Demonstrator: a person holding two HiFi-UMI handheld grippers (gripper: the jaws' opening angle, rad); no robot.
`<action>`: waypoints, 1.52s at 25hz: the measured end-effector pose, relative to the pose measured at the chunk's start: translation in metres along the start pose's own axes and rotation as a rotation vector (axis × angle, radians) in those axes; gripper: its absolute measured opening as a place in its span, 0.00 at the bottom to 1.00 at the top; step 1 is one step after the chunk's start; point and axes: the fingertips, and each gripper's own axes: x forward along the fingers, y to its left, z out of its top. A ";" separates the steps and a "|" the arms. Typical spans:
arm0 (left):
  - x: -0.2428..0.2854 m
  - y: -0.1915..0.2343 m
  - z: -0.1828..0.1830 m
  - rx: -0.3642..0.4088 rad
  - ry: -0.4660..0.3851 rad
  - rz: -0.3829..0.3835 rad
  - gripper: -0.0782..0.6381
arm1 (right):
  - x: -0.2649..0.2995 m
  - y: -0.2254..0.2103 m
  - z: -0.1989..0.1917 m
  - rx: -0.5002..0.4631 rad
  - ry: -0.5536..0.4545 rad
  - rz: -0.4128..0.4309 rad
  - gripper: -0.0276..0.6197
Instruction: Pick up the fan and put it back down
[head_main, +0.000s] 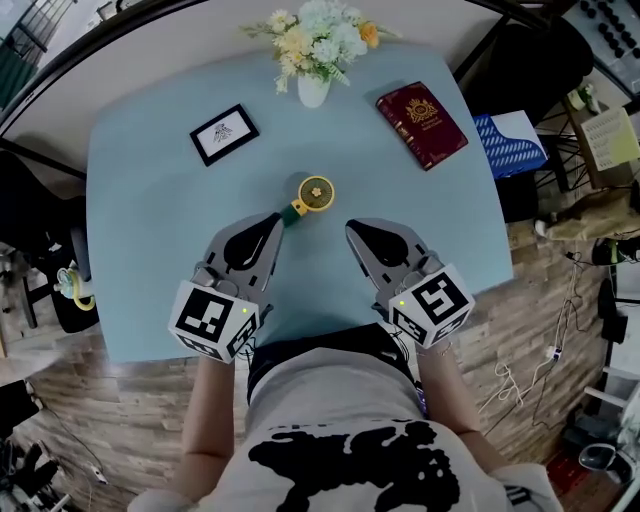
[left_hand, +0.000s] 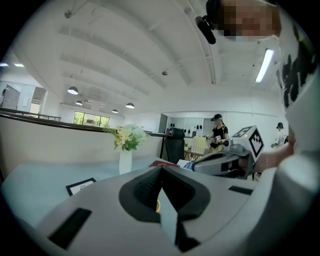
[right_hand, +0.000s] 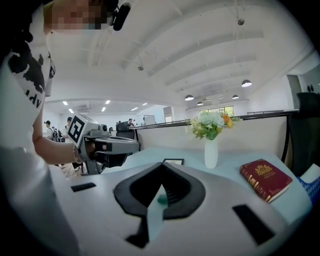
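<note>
I'm looking steeply down over the table (head_main: 150, 260); left gripper (head_main: 276, 217) and right gripper (head_main: 352, 228) cameras are both facing the vase (head_main: 313, 92), low.

Spreading pale blue over the worktop (head_main: 140, 250). Showing a yellow head and green handle on the fan (head_main: 313, 195). Wearing light grey on the left claw (head_main: 276, 217) and right claw (head_main: 353, 228), with black-and-white square markers on their cubes (head_main: 212, 318). Carrying dark red with a gold crest on the book (head_main: 421, 125). Edging a white card in black on the frame (head_main: 224, 134). Mixing white, cream, yellow and orange in the flowers (head_main: 320, 40) above a white vase (head_main: 313, 92). Running blue and white stripes over the folder (head_main: 512, 143). Laying brown wood grain along the floor (head_main: 100, 400)
</note>
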 end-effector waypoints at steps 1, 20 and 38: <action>-0.001 -0.004 0.000 0.003 -0.005 -0.009 0.12 | 0.001 0.002 0.000 0.005 -0.004 0.004 0.05; 0.003 -0.013 -0.023 -0.009 0.057 -0.032 0.12 | 0.008 0.010 -0.002 0.016 -0.004 0.031 0.05; -0.004 -0.008 -0.026 -0.018 0.071 -0.015 0.12 | -0.001 0.013 -0.001 -0.022 -0.001 0.045 0.05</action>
